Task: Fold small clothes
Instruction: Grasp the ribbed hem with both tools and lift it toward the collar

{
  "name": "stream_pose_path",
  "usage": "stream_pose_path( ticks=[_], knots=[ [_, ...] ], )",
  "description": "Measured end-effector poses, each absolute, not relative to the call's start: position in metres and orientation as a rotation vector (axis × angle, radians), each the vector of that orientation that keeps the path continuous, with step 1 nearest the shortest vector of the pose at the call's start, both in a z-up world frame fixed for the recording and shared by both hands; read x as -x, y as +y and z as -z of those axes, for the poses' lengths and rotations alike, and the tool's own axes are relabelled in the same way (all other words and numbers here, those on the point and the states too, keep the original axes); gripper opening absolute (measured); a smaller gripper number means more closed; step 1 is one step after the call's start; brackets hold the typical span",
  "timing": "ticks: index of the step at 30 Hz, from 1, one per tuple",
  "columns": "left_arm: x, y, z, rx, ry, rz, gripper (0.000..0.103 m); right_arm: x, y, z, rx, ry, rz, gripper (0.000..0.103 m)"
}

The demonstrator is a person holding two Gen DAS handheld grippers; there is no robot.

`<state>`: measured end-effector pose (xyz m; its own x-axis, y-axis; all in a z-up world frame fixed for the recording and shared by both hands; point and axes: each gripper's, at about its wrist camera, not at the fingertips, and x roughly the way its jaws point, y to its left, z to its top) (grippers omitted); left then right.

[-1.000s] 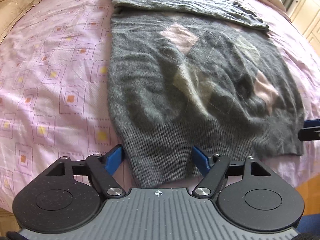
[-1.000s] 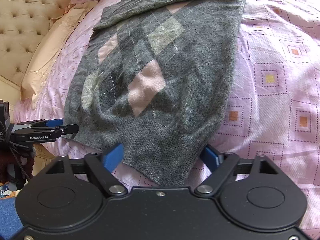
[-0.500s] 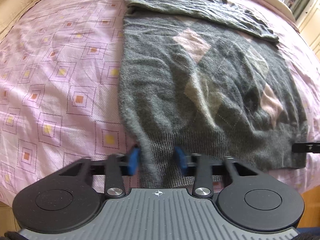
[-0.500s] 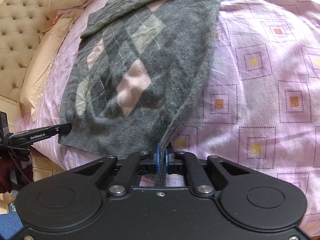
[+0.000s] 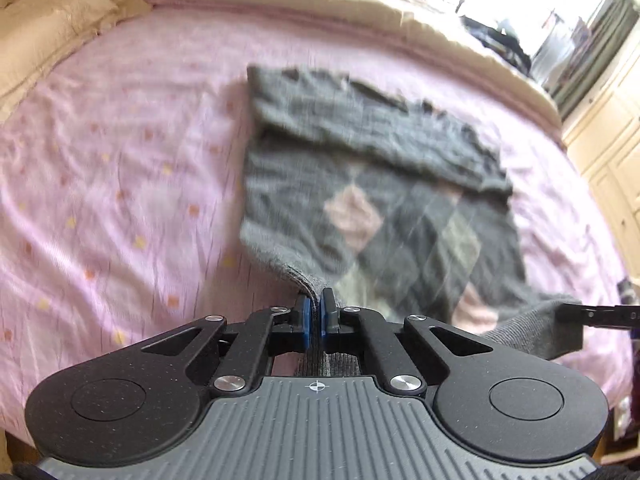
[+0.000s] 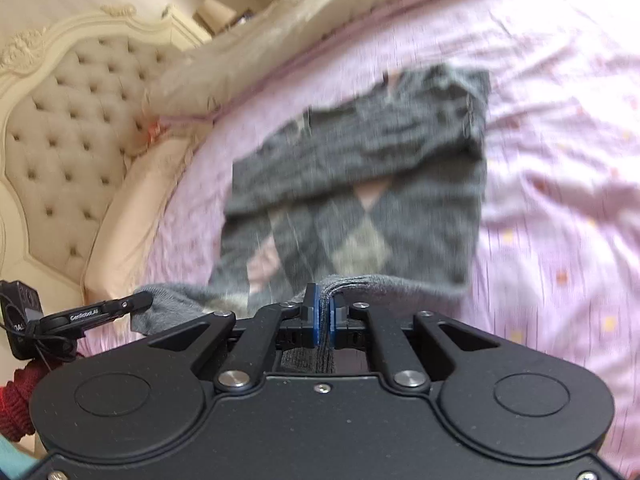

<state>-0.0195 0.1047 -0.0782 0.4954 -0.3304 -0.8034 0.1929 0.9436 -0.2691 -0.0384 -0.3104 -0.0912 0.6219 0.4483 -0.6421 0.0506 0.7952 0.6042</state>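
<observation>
A grey sweater with pink and beige diamonds lies on the pink bedspread, its sleeves folded across the top. My left gripper is shut on the sweater's ribbed hem at its left corner, lifted off the bed. My right gripper is shut on the hem at the sweater's right corner, also lifted. Each gripper shows in the other's view: the right gripper at the right edge, the left gripper at the left edge. Both views are motion-blurred.
A tufted cream headboard and beige pillows stand to the left of the sweater. The bed's far edge has a beige cover. Cream cabinets stand at the far right.
My left gripper closed fully on the hem. Both grippers lifted the hem off the bed and carried it toward the sweater's top, so the lower part now curls over.
</observation>
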Motion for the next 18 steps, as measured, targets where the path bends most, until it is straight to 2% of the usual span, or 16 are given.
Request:
stream_pose_path(
  ticks=[10, 18],
  knots=[
    [-0.077, 0.090, 0.020, 0.222, 0.814, 0.350, 0.004, -0.072, -0.339, 0.064, -0.641, 0.764, -0.146, 0.011],
    [-0.174, 0.065, 0.035, 0.224, 0.797, 0.355, 0.004, -0.159, -0.352, 0.097, -0.672, 0.807, -0.032, 0.011]
  ],
)
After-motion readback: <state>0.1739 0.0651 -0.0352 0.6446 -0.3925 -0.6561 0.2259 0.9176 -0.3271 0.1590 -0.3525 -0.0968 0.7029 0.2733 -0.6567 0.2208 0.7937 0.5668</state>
